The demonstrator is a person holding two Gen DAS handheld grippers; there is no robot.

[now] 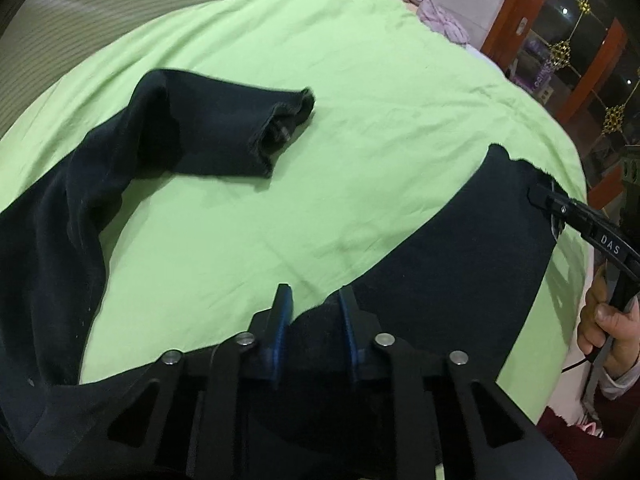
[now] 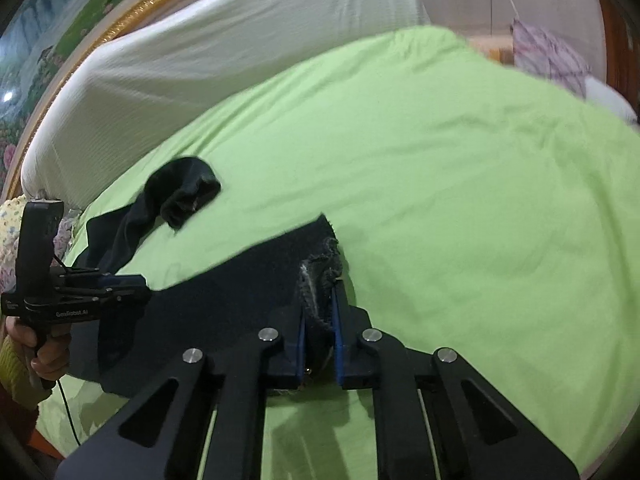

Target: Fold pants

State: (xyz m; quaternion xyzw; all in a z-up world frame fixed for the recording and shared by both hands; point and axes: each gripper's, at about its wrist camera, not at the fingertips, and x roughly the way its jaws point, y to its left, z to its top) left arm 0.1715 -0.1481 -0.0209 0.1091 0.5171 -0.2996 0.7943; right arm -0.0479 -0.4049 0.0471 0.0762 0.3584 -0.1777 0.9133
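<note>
I have the dark pants (image 1: 460,240) spread on the green bed sheet (image 1: 320,100), and I use them as my landmark. They lie in a rough U: one leg runs out along the sheet to a hem at its far end, where my right hand-held gripper (image 2: 320,312) is; the other leg (image 1: 224,136) bends back on itself, its open cuff lying loose on the sheet, well apart from the first leg's hem.

My right hand-held gripper is pinching the frayed hem of the stretched leg; cloth shows bunched between its blue pads (image 2: 338,320). My left hand-held gripper (image 1: 316,320) sits over the crotch end of that same leg, its fingers spread, with dark cloth lying between them. I cannot tell whether it has any grip yet.

So the held leg's long axis runs from my left hand-held gripper to my right one, and the loose leg lies beyond the left one, its cuff pointing back towards the right. I judge the left hand nearer to that loose leg.

Beyond the pants there is a white ribbed cover (image 2: 200,60) past the sheet's far edge, and a gold-framed picture (image 2: 80,20) behind it.
</note>
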